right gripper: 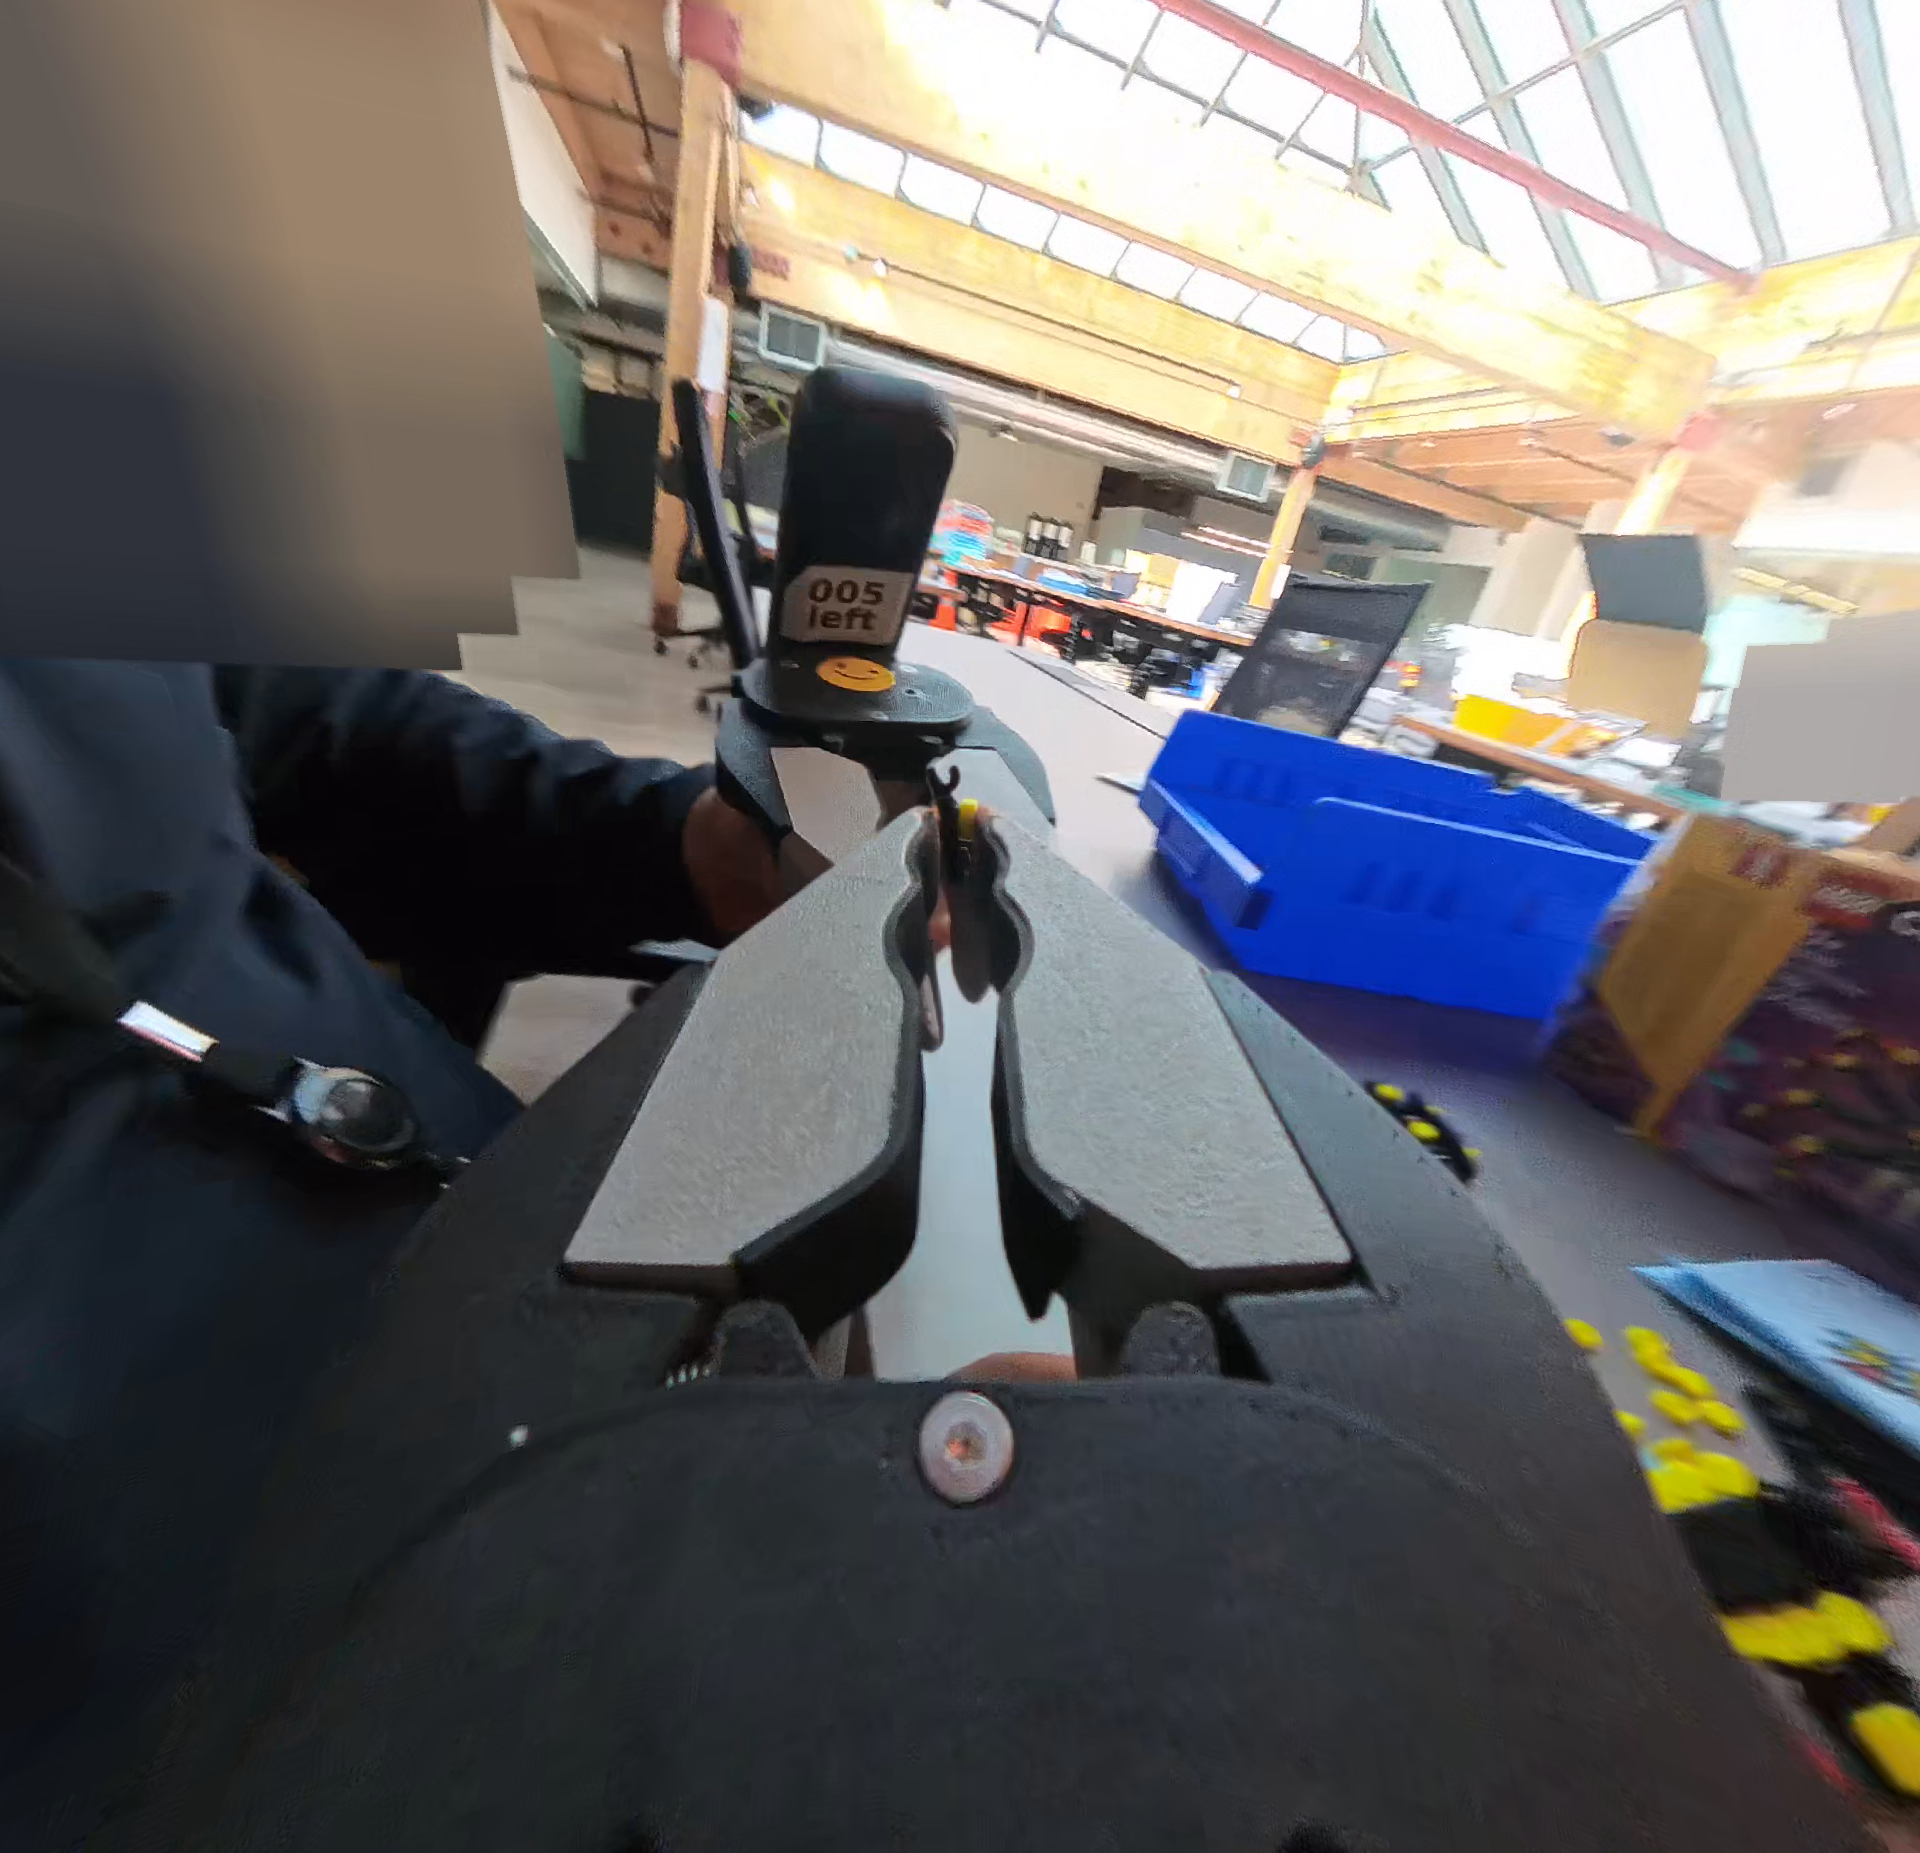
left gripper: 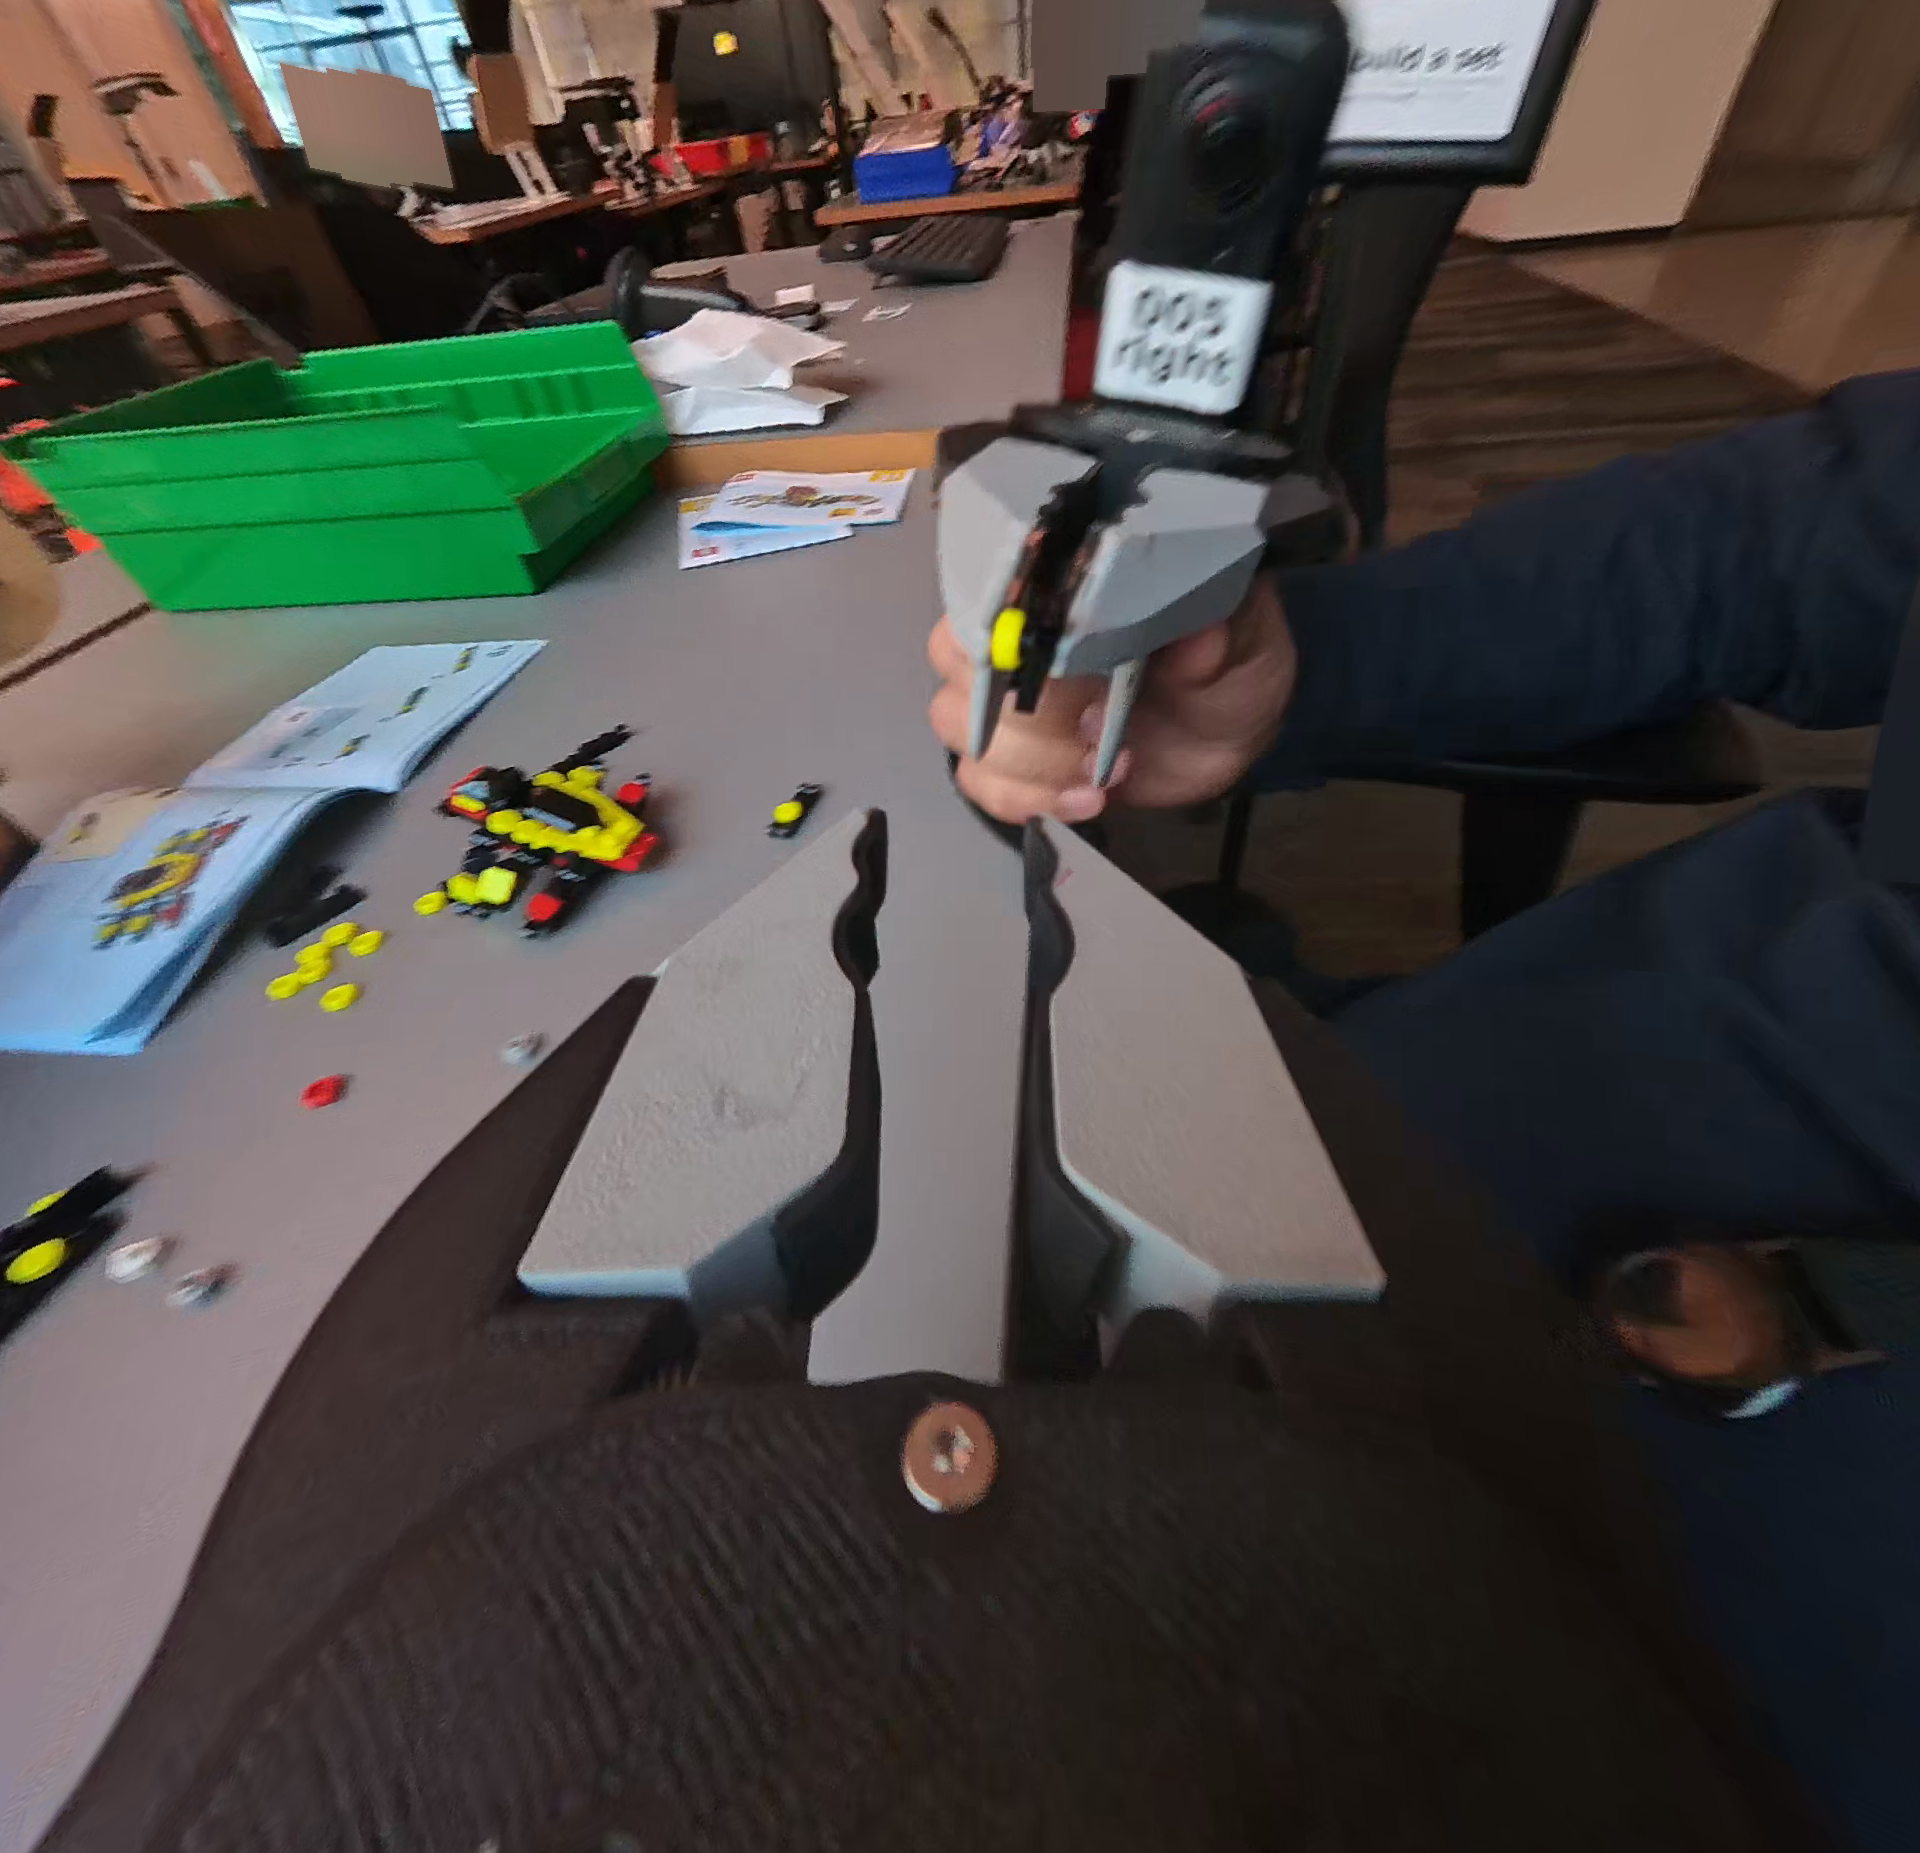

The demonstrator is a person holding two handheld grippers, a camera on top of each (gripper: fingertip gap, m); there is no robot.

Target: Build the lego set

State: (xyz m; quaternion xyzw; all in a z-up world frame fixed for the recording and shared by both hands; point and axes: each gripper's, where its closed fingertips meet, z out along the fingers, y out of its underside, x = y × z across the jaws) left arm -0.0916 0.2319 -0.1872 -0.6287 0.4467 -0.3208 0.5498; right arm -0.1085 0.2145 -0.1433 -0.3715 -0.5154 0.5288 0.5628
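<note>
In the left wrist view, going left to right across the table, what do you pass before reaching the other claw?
Open instruction booklet → loose yellow round pieces → yellow-and-black lego build → small black-and-yellow piece → right claw.

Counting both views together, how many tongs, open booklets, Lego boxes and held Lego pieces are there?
Tongs: 2 (left tongs, right tongs)
Open booklet: 1
Lego box: 1
Lego piece held in right tongs: 1
Total: 5

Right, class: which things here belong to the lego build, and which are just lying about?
Belongs to the build:
black-and-yellow piece in the right gripper
part-built model
loose yellow pieces
open instruction booklet

Lying about:
green bin
blue bin
crumpled white paper
</note>
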